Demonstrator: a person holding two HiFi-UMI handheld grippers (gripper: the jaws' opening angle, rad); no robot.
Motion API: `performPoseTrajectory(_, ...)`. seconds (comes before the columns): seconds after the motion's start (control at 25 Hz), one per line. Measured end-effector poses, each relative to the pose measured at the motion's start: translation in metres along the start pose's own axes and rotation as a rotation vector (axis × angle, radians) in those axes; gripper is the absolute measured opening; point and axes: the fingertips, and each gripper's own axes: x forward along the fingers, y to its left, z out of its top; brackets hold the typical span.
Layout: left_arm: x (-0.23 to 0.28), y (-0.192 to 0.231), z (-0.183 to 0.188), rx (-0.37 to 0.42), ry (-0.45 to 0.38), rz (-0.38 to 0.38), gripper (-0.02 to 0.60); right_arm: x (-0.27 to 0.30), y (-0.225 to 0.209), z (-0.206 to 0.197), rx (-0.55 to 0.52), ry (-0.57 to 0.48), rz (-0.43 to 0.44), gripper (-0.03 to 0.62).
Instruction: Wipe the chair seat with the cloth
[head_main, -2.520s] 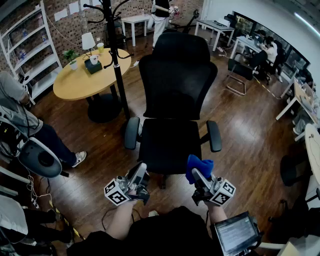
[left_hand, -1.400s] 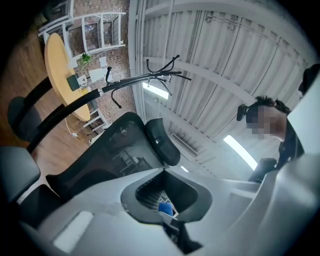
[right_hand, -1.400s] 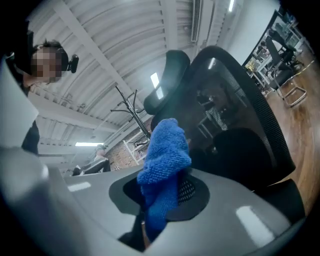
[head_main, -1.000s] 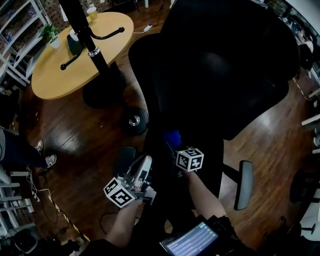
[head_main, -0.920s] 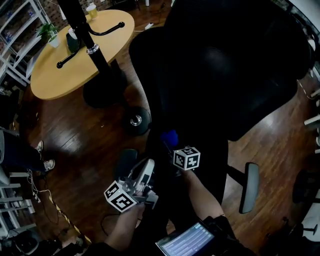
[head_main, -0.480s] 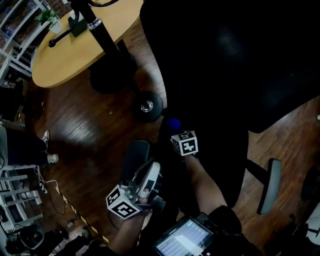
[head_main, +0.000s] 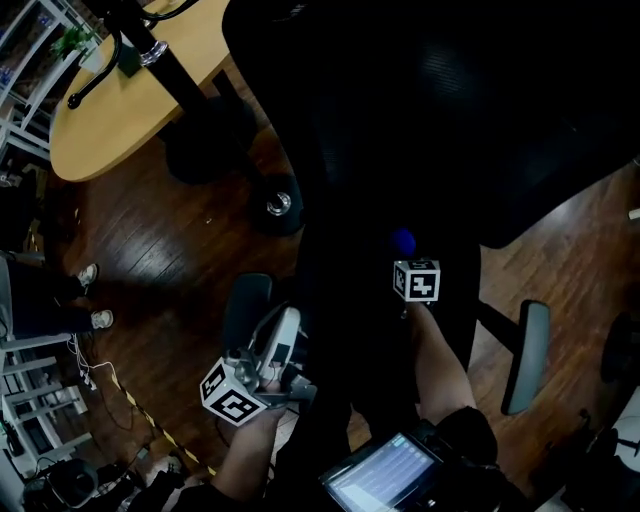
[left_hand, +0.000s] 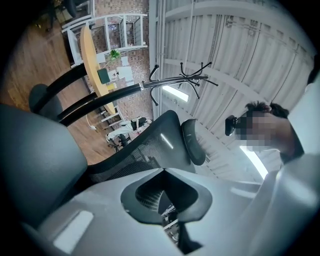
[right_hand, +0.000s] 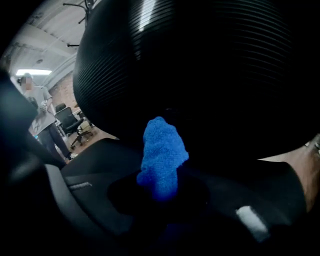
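Observation:
The black office chair fills the head view, its seat below the tall backrest. My right gripper is over the seat near the backrest and is shut on the blue cloth. The right gripper view shows the cloth sticking up from the shut gripper, with the dark ribbed backrest right behind it. Whether the cloth touches the seat is too dark to tell. My left gripper hangs beside the left armrest, its jaws together and empty.
A round wooden table and a black coat stand pole stand at the upper left on the wood floor. The right armrest juts out at the right. A tablet sits at my chest. A person's feet show at the left.
My right gripper has carried the blue cloth to the right across the seat. The view has closed in on the chair. My left gripper has stayed beside the left armrest.

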Motion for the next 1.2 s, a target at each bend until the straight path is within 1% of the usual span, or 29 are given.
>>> performPoseTrajectory(0.08,0.000,-0.002,-0.001,0.005,0.017,-0.007,-0.008,-0.029,-0.048,-0.012,0.037,0.010,-0.081,0.063)
performPoseTrajectory(0.2,-0.001,-0.001,-0.003,0.011,0.042,0.005,-0.008,-0.073,-0.110,-0.032,0.100,0.019,-0.188,0.064)
performPoseTrajectory(0.32,0.000,0.002,-0.006,0.014,0.059,0.019,-0.008,-0.100,-0.150,-0.043,0.125,0.017,-0.255,0.064)
performPoseTrajectory(0.4,0.001,0.003,-0.006,0.006,0.055,0.020,-0.008,-0.111,-0.164,-0.048,0.114,0.024,-0.275,0.064)
performPoseTrajectory(0.44,0.002,0.003,-0.005,0.005,0.053,0.020,-0.008,-0.114,-0.167,-0.050,0.108,0.025,-0.272,0.064)
performPoseTrajectory(0.52,0.004,0.003,-0.004,0.010,0.054,0.019,-0.008,-0.115,-0.168,-0.050,0.101,0.022,-0.262,0.064)
performPoseTrajectory(0.6,0.006,0.003,-0.004,0.008,0.054,0.017,-0.008,-0.116,-0.168,-0.048,0.094,0.013,-0.273,0.064)
performPoseTrajectory(0.68,0.006,0.002,-0.005,0.001,0.052,0.010,-0.008,-0.118,-0.169,-0.046,0.102,-0.011,-0.288,0.064)
performPoseTrajectory(0.76,0.007,0.000,-0.005,-0.007,0.051,0.001,-0.008,-0.121,-0.165,-0.039,0.135,-0.060,-0.289,0.064)
performPoseTrajectory(0.84,0.006,-0.002,-0.003,-0.018,0.049,-0.006,-0.008,-0.116,-0.139,-0.024,0.149,-0.119,-0.253,0.064)
performPoseTrajectory(0.92,0.002,-0.005,0.000,-0.025,0.044,-0.010,-0.008,-0.099,-0.087,-0.007,0.117,-0.156,-0.168,0.064)
performPoseTrajectory(1.0,0.000,-0.007,0.004,-0.024,0.041,-0.013,-0.008,-0.071,-0.020,0.013,0.097,-0.184,-0.055,0.064)
performPoseTrajectory(1.08,-0.001,-0.008,0.002,-0.026,0.046,-0.013,-0.008,-0.045,0.048,0.026,0.079,-0.188,0.061,0.064)
performPoseTrajectory(1.2,-0.003,-0.010,0.001,-0.037,0.040,-0.016,-0.008,-0.015,0.144,0.025,0.057,-0.142,0.238,0.064)
